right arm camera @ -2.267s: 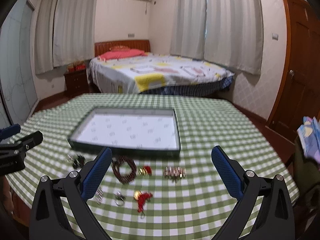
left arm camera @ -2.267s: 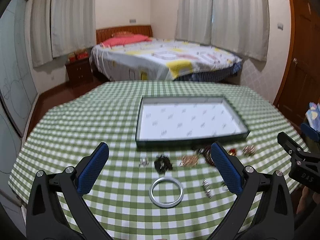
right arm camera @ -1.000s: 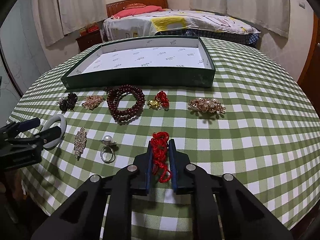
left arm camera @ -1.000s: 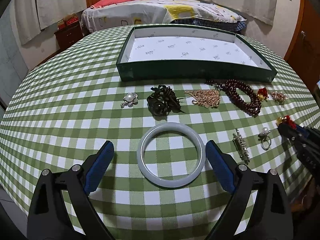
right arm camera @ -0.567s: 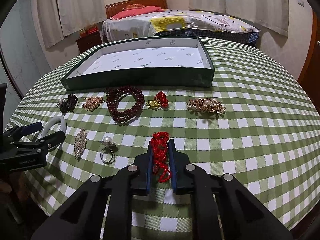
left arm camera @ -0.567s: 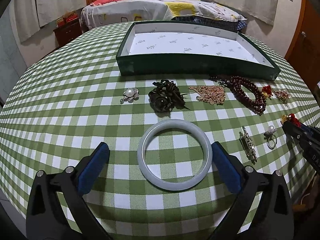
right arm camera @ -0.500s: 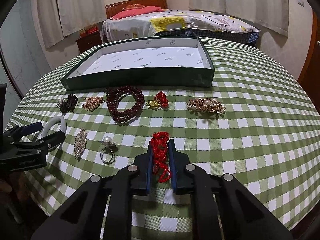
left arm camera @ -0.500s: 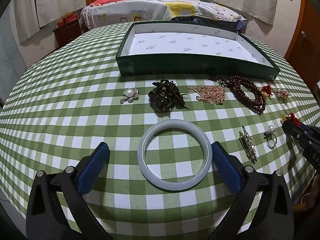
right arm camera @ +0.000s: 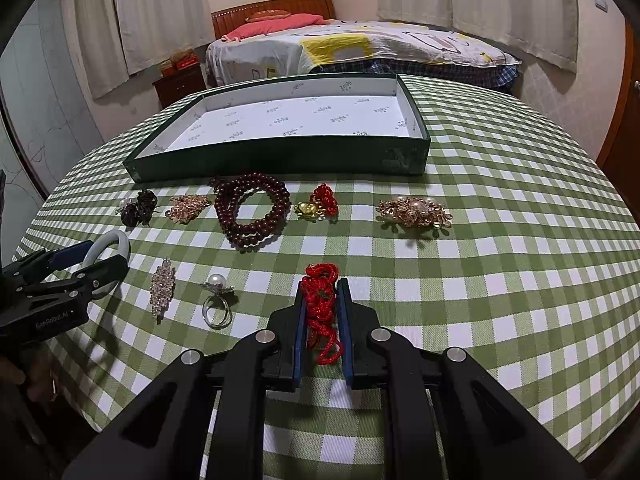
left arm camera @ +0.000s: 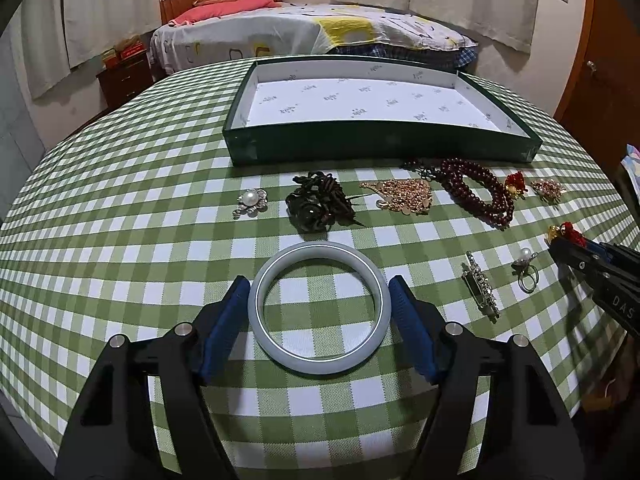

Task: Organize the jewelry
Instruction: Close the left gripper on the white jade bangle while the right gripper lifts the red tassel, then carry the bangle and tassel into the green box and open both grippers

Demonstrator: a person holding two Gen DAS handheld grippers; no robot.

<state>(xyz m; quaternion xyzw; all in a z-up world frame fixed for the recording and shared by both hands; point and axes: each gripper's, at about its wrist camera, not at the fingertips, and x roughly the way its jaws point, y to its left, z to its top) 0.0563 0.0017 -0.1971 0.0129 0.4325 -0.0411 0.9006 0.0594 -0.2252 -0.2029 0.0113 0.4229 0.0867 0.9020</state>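
Both grippers are working the loose jewelry in front of the green tray (left arm camera: 384,144), which is sitting empty at the far side of the tabletop (left arm camera: 120,240), presumably as the drop target

Left gripper (left arm camera: 319,312): jaws have just been closing around the pale jade bangle (left arm camera: 319,362), which is lying flat on the tabletop, nearer the camera than the tray. Blue pads are sitting right at the bangle's outer rim on both sides; looks like contact is being made, but firm clamping can't be confirmed from the left wrist view. Gripping across the widest span makes sense, since a rigid ring gives no other flat faces

Right gripper (right arm camera: 322,312): jaws are nearly shut, pinching the red cord ornament (right arm camera: 320,304), with a strand hanging out below the pads. A soft bundle needs a tight pinch, hence the narrow gap. It is sitting low over the tabletop, on the near side of the tray

Remaining pieces are lying in a row just in front of the tray's near wall: dark bead bracelet (right arm camera: 251,214), gold brooch (right arm camera: 414,212), black flower piece (left arm camera: 316,208). Pearl ring (right arm camera: 216,300) is lying closer to the grippers

Judgement: both picks are starting at once, so the lifts into the tray are probably coming next
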